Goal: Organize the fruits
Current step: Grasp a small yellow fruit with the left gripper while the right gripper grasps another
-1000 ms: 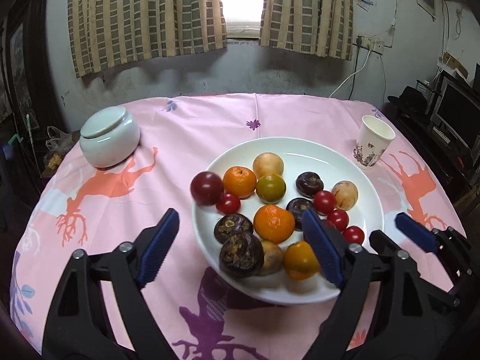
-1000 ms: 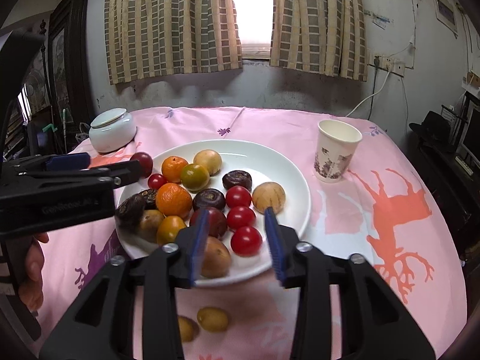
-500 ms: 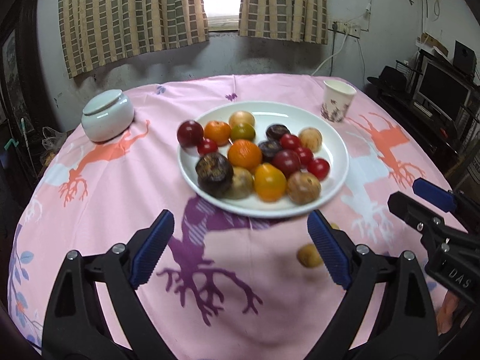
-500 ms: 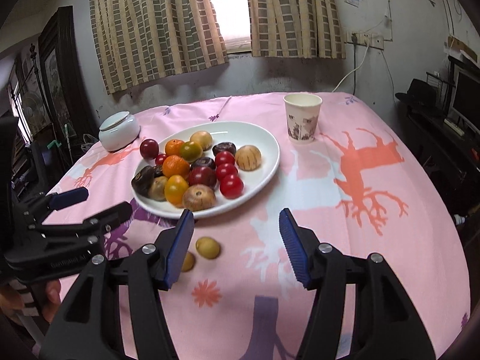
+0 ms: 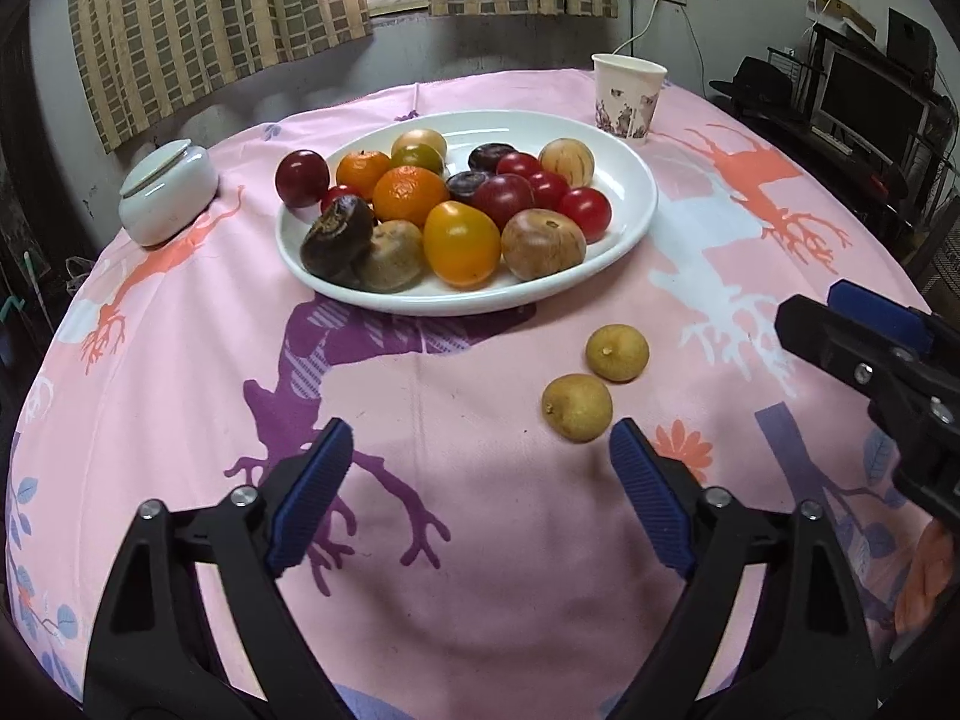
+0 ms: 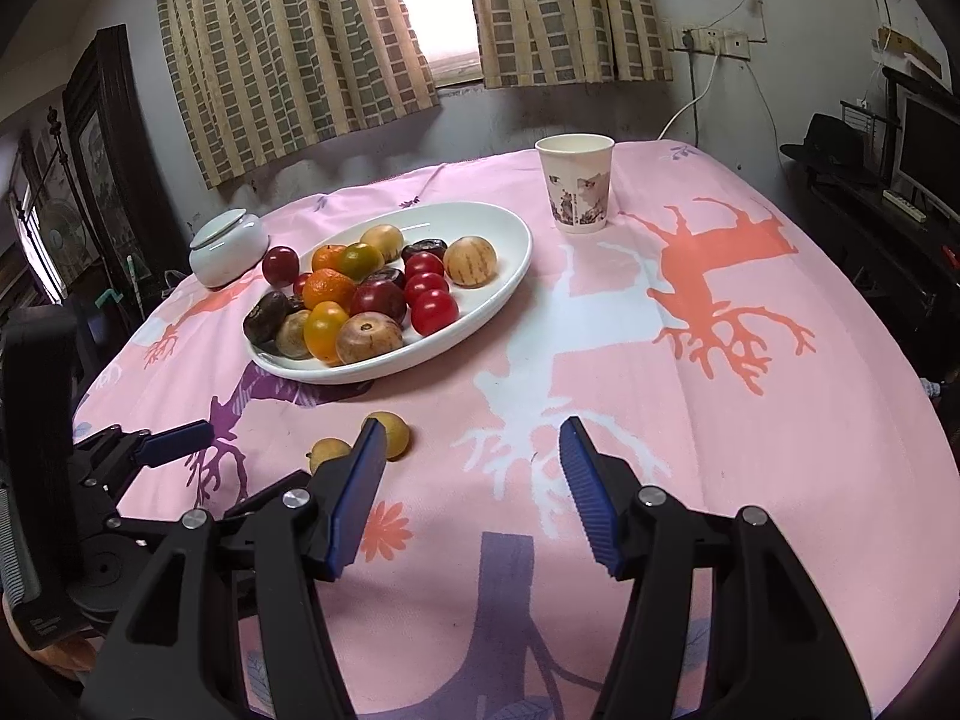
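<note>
Jaws of the left gripper (image 5: 480, 480) stand apart, empty, closing; the right gripper (image 6: 474, 480) gapes empty. Two small yellow fruits (image 5: 600, 378) lie off the plate (image 5: 636, 204), probably awaiting sorting.

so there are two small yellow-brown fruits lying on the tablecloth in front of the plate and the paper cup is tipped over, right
Not quite: the paper cup stands upright, beyond the plate, as the right wrist view shows. The two small yellow-brown fruits do lie on the tablecloth in front of the plate.

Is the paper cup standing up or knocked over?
Standing up. The paper cup sits on its base on the pink tablecloth, open mouth facing up.
</note>
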{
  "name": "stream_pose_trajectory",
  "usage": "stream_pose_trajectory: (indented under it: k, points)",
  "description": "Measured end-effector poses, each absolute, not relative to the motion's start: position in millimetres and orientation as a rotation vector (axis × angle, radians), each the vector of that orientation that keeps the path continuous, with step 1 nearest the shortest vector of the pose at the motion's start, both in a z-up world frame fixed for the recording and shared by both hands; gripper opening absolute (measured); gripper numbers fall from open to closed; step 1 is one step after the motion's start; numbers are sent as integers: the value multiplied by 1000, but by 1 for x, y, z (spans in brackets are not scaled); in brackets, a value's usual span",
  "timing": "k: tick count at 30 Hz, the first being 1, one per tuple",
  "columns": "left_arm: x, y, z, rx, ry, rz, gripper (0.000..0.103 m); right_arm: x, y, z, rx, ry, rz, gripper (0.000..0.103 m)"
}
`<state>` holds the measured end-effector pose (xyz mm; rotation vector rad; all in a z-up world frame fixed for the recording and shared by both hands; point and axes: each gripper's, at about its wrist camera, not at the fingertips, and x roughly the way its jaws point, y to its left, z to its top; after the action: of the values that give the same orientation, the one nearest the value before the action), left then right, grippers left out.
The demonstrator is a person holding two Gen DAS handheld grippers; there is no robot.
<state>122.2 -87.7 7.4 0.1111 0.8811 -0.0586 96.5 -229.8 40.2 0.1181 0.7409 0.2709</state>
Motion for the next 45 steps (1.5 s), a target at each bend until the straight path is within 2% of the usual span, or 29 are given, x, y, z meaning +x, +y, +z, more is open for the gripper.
stream_pose_trajectory:
  k: [2, 10, 12, 13, 14, 16, 28, 34, 43, 44, 45]
  points:
    - [128, -88, 3, 98, 900, -62, 81, 96, -230, 40, 110, 732, 273, 60]
    - [142, -97, 1, 60, 888, -93, 81, 98, -226, 35, 110, 755, 296, 60]
    - [144, -103, -3, 57, 895, -116, 77, 99, -225, 35, 109, 759, 296, 60]
    - [144, -106, -4, 57, 898, -131, 69, 99, -225, 34, 108, 761, 295, 60]
    - [144, -109, -5, 61, 903, -149, 53, 100, -225, 34, 108, 762, 293, 60]
    - [143, -115, -8, 73, 913, -184, 29, 100, -225, 33, 109, 764, 290, 60]
    - [110, -72, 21, 81, 815, -99, 29, 101, -219, 23, 71, 787, 290, 60]
    - [110, -41, 11, 26, 841, -74, 29, 108, -198, 19, 64, 850, 327, 60]
    - [115, -24, 4, -35, 863, -96, 29, 138, -152, 12, -108, 901, 316, 60]
    - [116, -24, 3, -37, 867, -95, 29, 140, -150, 9, -116, 903, 312, 58]
    - [118, -22, 2, -37, 870, -91, 28, 142, -148, 8, -120, 896, 304, 51]
